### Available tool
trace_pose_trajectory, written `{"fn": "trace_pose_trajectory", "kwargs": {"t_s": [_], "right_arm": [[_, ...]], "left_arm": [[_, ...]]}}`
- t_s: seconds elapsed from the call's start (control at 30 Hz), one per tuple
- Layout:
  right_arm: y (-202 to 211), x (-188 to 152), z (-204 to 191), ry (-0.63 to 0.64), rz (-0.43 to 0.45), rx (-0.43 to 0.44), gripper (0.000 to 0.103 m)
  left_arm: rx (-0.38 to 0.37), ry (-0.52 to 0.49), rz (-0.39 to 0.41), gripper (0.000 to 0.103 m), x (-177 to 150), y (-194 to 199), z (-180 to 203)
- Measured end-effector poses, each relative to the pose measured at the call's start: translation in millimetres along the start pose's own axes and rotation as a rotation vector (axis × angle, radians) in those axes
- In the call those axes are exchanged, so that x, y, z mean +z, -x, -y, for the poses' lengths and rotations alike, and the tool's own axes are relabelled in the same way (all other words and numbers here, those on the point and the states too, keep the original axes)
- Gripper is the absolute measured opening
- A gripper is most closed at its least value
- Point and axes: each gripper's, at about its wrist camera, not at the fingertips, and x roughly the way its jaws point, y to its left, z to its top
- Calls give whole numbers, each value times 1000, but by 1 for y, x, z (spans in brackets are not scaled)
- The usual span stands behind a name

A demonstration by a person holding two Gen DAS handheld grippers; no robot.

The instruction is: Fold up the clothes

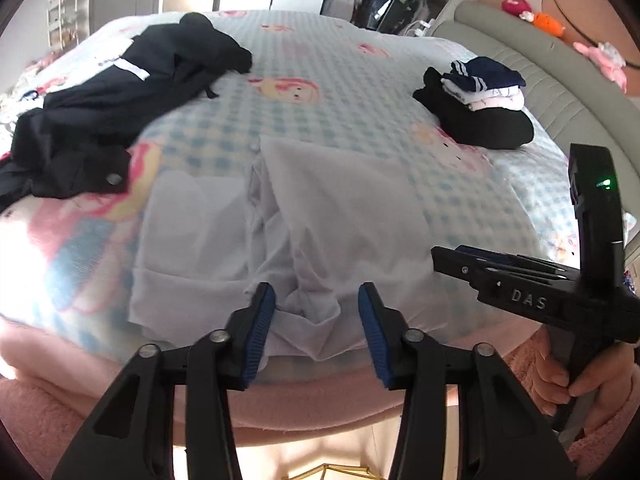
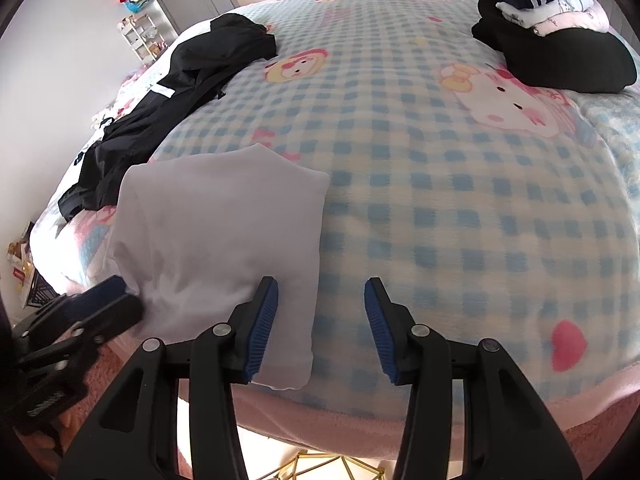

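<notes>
I count one pale garment on the blanket before me. One loose black heap of clothes lies at ten o'clock. One folded stack sits at two o'clock, its layers too bunched to number. I hold two tongs: left gripper, right gripper.

"DAS" on right gripper
</notes>
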Motion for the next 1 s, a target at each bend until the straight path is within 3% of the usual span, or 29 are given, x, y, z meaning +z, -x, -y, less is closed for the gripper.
{"fn": "trace_pose_trajectory", "kwargs": {"t_s": [0.07, 0.43, 0.5, 0.53, 0.57, 0.6, 0.63, 0.8, 0.97, 1.0], "right_arm": [[1, -1, -1, 10, 0, -4, 46], [6, 2, 10, -44, 42, -20, 47], [-1, 1, 10, -41, 12, -23, 47], [-3, 0, 8, -31, 5, -30, 47], [-5, -1, 7, -22, 0, -35, 47], [-4, -1, 6, -18, 4, -34, 47], [-4, -2, 5, -13, 8, -33, 47], [-6, -1, 8, -27, -5, -19, 47], [-6, -2, 5, -22, -4, -24, 47], [-6, -2, 5, -23, -5, -25, 47]], "left_arm": [[15, 10, -17, 8, 0, -6, -2], [13, 177, 62, 3, -2, 29, -47], [9, 205, 70, 4, -1, 29, -53], [-39, 231, 58, 10, 0, 26, -57], [-98, 258, 43, 31, 0, 23, -61], [-157, 284, 28, 45, 0, 20, -64], [-163, 278, 27, 58, 1, 18, -63], [-157, 232, 13, 57, 5, 4, -51], [-105, 187, -12, 55, 10, -14, -40], [-93, 188, -15, 44, 11, -17, -39]]}}
